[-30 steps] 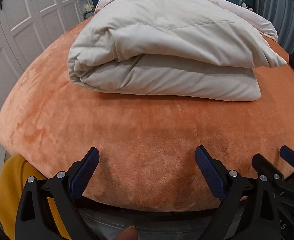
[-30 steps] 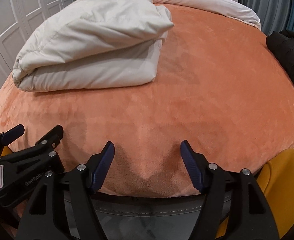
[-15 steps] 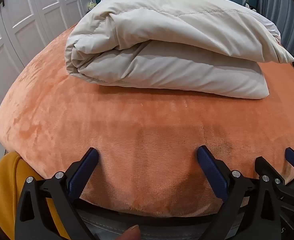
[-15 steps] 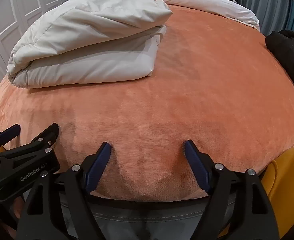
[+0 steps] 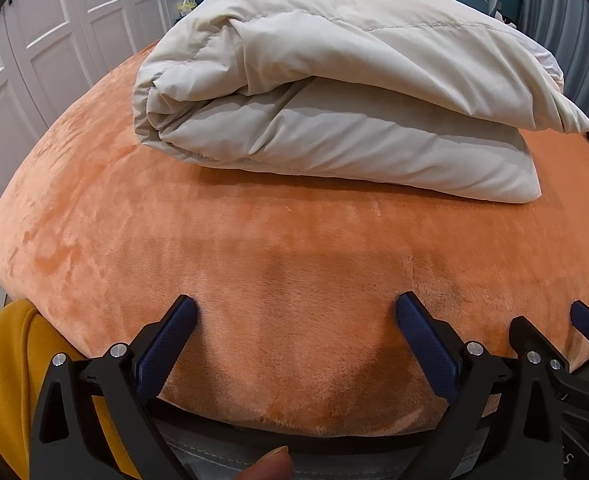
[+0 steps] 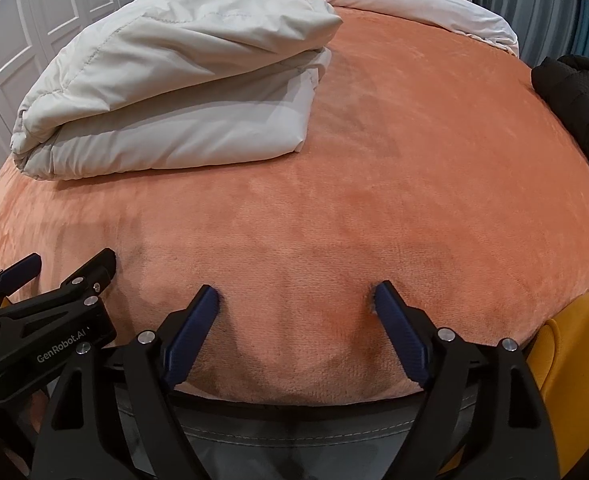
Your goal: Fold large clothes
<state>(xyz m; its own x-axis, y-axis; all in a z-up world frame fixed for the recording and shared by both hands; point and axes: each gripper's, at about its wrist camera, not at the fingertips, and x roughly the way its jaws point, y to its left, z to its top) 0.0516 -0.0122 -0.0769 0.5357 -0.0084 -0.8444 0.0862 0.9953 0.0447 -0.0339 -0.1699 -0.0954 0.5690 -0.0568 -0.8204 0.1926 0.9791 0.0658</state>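
A cream padded garment (image 5: pixel 334 92) lies folded into a thick bundle on the orange plush bed cover (image 5: pixel 254 248); it also shows at upper left in the right wrist view (image 6: pixel 182 92). My left gripper (image 5: pixel 294 312) is open and empty, its blue fingertips touching the cover at the bed's near edge, well short of the bundle. My right gripper (image 6: pixel 294 300) is open and empty, fingertips pressing the orange cover (image 6: pixel 374 200) at the near edge. The left gripper also shows at lower left in the right wrist view (image 6: pixel 54 280).
A black garment (image 6: pixel 574 96) lies at the bed's right edge. A white quilt (image 6: pixel 414 4) lies across the far end. White wardrobe doors (image 5: pixel 54 40) stand to the left. Yellow fabric (image 6: pixel 574 360) shows at the near edge.
Both grippers have moved forward and lower toward the bed; the folded bundle looks nearer and larger. Both stay open and the bundle has not moved.
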